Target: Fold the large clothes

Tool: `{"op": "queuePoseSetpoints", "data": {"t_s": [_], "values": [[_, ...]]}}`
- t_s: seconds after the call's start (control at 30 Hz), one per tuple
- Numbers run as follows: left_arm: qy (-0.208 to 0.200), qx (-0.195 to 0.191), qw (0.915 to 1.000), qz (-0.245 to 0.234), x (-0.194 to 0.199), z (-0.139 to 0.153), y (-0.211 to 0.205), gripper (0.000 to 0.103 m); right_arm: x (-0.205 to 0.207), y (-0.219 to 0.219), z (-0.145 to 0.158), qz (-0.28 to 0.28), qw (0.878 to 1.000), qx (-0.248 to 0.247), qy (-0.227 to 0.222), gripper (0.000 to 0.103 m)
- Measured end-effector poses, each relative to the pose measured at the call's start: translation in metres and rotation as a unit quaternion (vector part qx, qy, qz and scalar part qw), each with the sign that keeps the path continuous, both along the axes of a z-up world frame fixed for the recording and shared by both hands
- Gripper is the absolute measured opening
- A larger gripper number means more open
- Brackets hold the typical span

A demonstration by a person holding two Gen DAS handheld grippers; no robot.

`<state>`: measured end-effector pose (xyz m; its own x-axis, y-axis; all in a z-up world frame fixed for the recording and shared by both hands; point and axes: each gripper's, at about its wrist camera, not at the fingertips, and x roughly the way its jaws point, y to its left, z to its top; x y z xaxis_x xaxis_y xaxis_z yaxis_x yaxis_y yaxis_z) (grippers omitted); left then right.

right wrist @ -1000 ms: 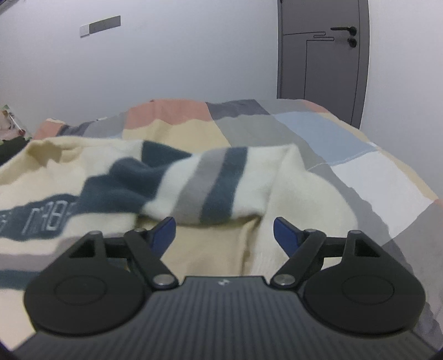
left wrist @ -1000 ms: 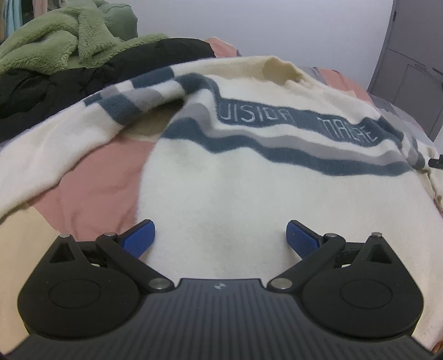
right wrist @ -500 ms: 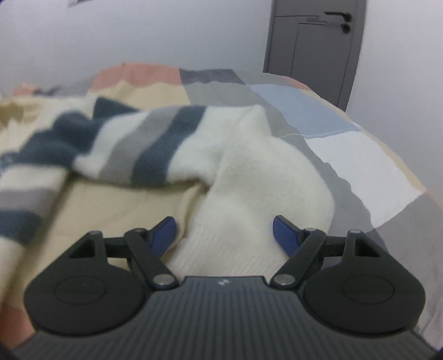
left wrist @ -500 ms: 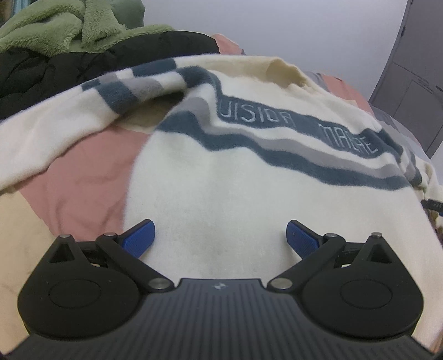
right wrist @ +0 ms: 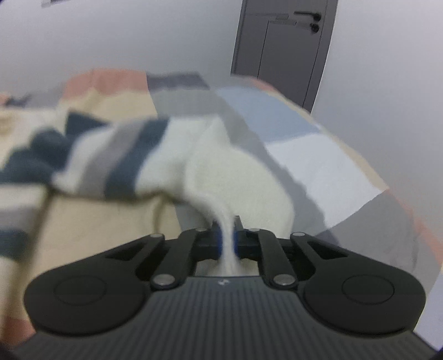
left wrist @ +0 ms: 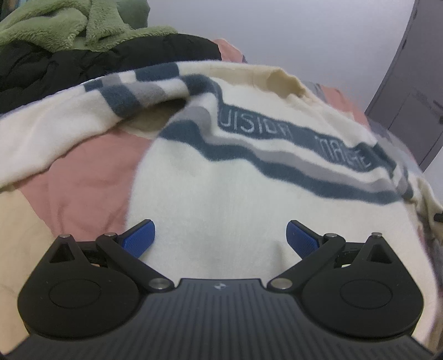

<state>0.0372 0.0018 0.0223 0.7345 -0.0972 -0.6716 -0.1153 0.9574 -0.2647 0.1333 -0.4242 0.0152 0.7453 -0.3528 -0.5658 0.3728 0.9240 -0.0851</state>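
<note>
The bed (right wrist: 318, 155), under its patchwork cover, carries the whole job, and the biggest risk is there: the sweater (left wrist: 221, 193) is large and lies spread across it, so a pull from one corner alone could drag the body into a heap instead of a clean fold. The left sleeve still lies folded back over the chest stripes, and it may shift or bunch if the cloth slides. The dark jacket (left wrist: 69, 69) and green fleece (left wrist: 69, 25) heaped at the far left could snag that sleeve.

The grip itself is the smaller worry. The right claw (right wrist: 227, 241) has just closed and now pinches a thin ridge of cream knit near the right sleeve. The bite looks narrow, and fluffy fabric may slip out once tension comes on. The picture is blurred, so how deep the cloth sits between the pads is unclear.

The left claw (left wrist: 220, 238) is spread wide, holding nothing. The sweater's lower body lies directly ahead of it and between its fingers (left wrist: 138, 239), with the lettered stripe further off.
</note>
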Motion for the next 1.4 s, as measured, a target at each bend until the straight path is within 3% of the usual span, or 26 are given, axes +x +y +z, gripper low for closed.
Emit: {"op": "queuePoseSetpoints", "data": {"t_s": [0.17,0.33,0.47,0.6,0.73,0.83,0.9,1.1,1.13,1.17,1.23,1.33,1.4], "values": [[-0.015,-0.014,0.9998,0.005,-0.01,0.014,0.007,0.102,-0.029,0.007,0.066,0.024,0.996,0.064,-0.054,0.008],[-0.023,-0.012,0.9997,-0.004,-0.02,0.026,0.009,0.102,-0.06,0.054,0.154,0.108,0.985,0.067,-0.12,0.008],[-0.039,-0.023,0.999,0.001,-0.031,0.038,0.017,0.102,-0.089,0.112,0.214,0.201,0.965,0.066,-0.155,0.008],[-0.061,-0.035,0.9971,0.03,-0.039,0.051,0.034,0.102,-0.118,0.187,0.244,0.314,0.931,0.072,-0.171,0.008],[-0.068,-0.08,0.9931,0.052,-0.043,0.06,0.062,0.102,-0.14,0.267,0.236,0.417,0.892,0.082,-0.151,0.009],[-0.073,-0.112,0.9887,0.068,-0.046,0.063,0.082,0.102,-0.141,0.319,0.209,0.458,0.88,0.077,-0.099,0.009],[-0.068,-0.12,0.987,0.082,-0.043,0.06,0.093,0.102,-0.135,0.343,0.182,0.459,0.882,0.077,-0.068,0.009],[-0.056,-0.164,0.9804,0.093,-0.046,0.052,0.117,0.102,-0.095,0.355,0.106,0.426,0.892,0.149,0.036,0.013],[-0.057,-0.168,0.9802,0.089,-0.047,0.053,0.117,0.102,-0.089,0.35,0.099,0.419,0.892,0.162,0.042,0.024],[-0.06,-0.173,0.9797,0.082,-0.047,0.053,0.116,0.102,-0.094,0.353,0.097,0.415,0.892,0.172,0.042,0.045],[-0.066,-0.181,0.9789,0.067,-0.048,0.055,0.112,0.102,-0.092,0.341,0.096,0.413,0.888,0.196,0.037,0.069],[-0.08,-0.183,0.9793,0.031,-0.047,0.06,0.096,0.102,-0.087,0.309,0.103,0.411,0.886,0.214,0.014,0.07],[-0.084,-0.179,0.9802,0.009,-0.047,0.061,0.084,0.102,-0.079,0.29,0.102,0.395,0.893,0.216,-0.006,0.07]]}}
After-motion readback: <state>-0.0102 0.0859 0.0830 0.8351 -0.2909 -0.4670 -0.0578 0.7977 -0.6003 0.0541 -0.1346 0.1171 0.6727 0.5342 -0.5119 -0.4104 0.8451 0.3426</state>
